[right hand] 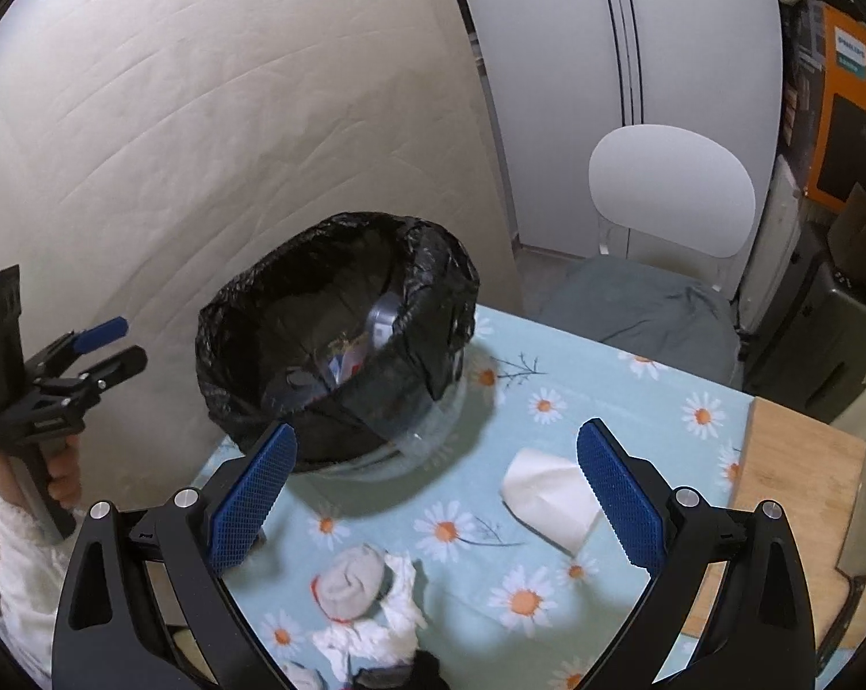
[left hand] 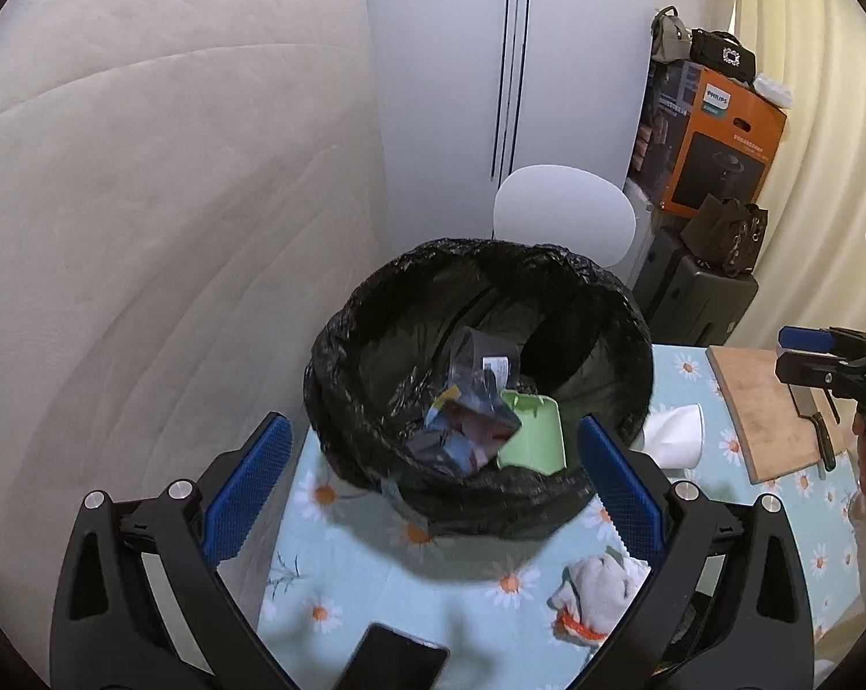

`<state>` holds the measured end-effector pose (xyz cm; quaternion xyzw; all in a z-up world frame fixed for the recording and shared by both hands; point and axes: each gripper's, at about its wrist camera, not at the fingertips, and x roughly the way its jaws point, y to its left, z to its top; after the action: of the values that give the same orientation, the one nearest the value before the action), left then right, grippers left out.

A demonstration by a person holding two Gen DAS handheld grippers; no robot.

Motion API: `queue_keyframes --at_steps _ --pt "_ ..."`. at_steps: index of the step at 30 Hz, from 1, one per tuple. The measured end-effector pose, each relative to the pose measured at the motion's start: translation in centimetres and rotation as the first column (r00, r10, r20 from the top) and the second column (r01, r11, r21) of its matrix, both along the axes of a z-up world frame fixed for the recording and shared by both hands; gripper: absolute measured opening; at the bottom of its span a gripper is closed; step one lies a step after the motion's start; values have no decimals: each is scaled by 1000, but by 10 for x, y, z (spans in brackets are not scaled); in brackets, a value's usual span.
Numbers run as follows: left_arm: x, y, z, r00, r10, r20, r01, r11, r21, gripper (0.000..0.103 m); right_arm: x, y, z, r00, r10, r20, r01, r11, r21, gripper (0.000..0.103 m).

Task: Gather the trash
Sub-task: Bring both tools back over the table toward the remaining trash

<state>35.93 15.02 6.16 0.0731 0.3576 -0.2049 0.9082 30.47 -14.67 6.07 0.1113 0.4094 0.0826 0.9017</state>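
We hold our left gripper [left hand: 433, 494] wide open and empty above the near edge of the table [left hand: 375, 581], its blue pads either side of the bin's front rim. Our right gripper [right hand: 436, 494] is just as wide open and empty, hovering over the flowered cloth. Nearest us lie a dark phone [left hand: 393, 661] and a pair of balled socks [right hand: 352, 581] beside crumpled white tissue [right hand: 401, 609]. A little farther on, a folded white napkin [right hand: 548, 494] lies on the cloth just right of the bin. The bin [left hand: 479, 379], lined with a black bag, stands at the table's far left corner; inside we see a green cup [left hand: 533, 437] and crinkled wrappers [left hand: 467, 425]. To the right a wooden cutting board [left hand: 761, 414] carries a knife [left hand: 815, 425]. Beyond the table stands a white chair [right hand: 671, 190] with a grey cushion, then a white cabinet [left hand: 508, 57] and an orange box [left hand: 715, 144].
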Motion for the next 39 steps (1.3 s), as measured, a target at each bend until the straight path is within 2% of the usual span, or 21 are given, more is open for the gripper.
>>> queue_keyframes --at_steps 17,29,39 --pt "-86 8 -6 988 153 -31 -151 988 42 97 -46 -3 -14 992 124 -30 -125 991 -41 94" --pt "-139 12 -18 971 232 -56 -229 972 56 97 -76 6 -30 971 233 -57 -236 971 -47 94" --pt "-182 7 -39 957 278 -85 -273 960 67 97 -100 16 -50 948 302 -105 -309 949 -61 94"
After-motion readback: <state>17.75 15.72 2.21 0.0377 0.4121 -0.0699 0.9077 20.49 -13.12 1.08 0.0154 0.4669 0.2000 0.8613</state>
